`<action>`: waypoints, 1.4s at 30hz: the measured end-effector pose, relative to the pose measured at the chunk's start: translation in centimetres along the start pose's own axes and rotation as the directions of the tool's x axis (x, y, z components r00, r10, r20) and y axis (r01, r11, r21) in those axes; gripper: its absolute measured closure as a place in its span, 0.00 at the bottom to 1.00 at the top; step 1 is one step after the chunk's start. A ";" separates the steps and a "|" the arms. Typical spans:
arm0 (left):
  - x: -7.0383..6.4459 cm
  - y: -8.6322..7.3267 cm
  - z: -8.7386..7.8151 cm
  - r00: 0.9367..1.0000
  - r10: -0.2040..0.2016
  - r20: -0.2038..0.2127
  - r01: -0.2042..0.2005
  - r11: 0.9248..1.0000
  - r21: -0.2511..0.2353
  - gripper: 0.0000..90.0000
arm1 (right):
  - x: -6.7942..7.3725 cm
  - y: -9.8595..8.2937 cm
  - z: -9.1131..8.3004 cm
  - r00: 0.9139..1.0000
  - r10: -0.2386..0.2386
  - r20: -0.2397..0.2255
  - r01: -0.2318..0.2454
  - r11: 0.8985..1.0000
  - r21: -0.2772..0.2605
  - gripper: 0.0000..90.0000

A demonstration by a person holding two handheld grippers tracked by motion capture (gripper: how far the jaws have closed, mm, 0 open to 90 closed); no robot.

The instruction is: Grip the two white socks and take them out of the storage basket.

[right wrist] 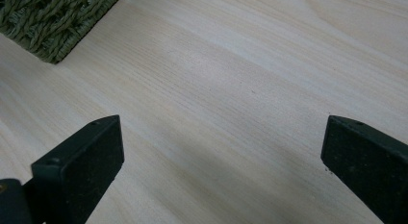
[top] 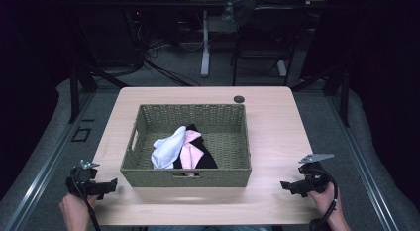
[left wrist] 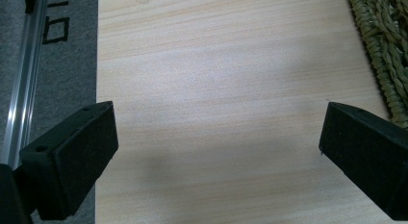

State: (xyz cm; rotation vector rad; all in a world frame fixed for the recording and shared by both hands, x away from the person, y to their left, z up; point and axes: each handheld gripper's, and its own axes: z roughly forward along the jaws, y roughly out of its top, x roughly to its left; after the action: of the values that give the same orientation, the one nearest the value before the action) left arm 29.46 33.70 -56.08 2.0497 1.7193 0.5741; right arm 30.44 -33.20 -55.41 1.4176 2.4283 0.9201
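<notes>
Both claws hover with jaws spread wide and empty: the left claw (top: 113, 184) at the near left corner of the pale wooden table (top: 277, 127), the right claw (top: 286, 185) near its right edge. Between them, well apart from each, sits the green woven rectangular basket (top: 185, 177) holding white, pink and black cloths (top: 182, 149), with bare table on both sides.

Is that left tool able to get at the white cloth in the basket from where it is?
Probably yes: the left tool is open, the basket has no lid, and the white cloth lies on top.
</notes>
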 end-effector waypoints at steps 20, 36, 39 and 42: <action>0.3 0.0 -0.4 1.000 -0.008 0.005 0.008 1.000 0.005 0.00 | 0.1 0.0 0.0 1.000 0.002 -0.006 -0.002 1.000 0.001 0.01; 1.5 1.5 -2.3 0.999 -0.035 0.029 0.035 0.999 -0.014 0.00 | 0.3 -0.1 0.2 1.000 0.001 0.007 -0.001 1.000 0.009 0.01; 1.6 2.1 -3.0 0.999 -0.031 0.035 0.031 0.999 -0.016 0.00 | 0.3 0.0 0.2 1.000 -0.002 0.009 0.002 1.000 0.015 0.01; 1.6 2.5 -3.3 0.999 -0.025 0.036 0.026 1.000 -0.018 0.00 | 0.3 0.0 0.3 1.000 -0.008 0.009 0.008 1.000 0.016 0.01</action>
State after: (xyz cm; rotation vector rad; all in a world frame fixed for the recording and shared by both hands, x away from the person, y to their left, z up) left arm 29.97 35.00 -51.83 2.0103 1.7112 0.5400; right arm 30.36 -32.82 -55.58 1.4132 2.4382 0.8919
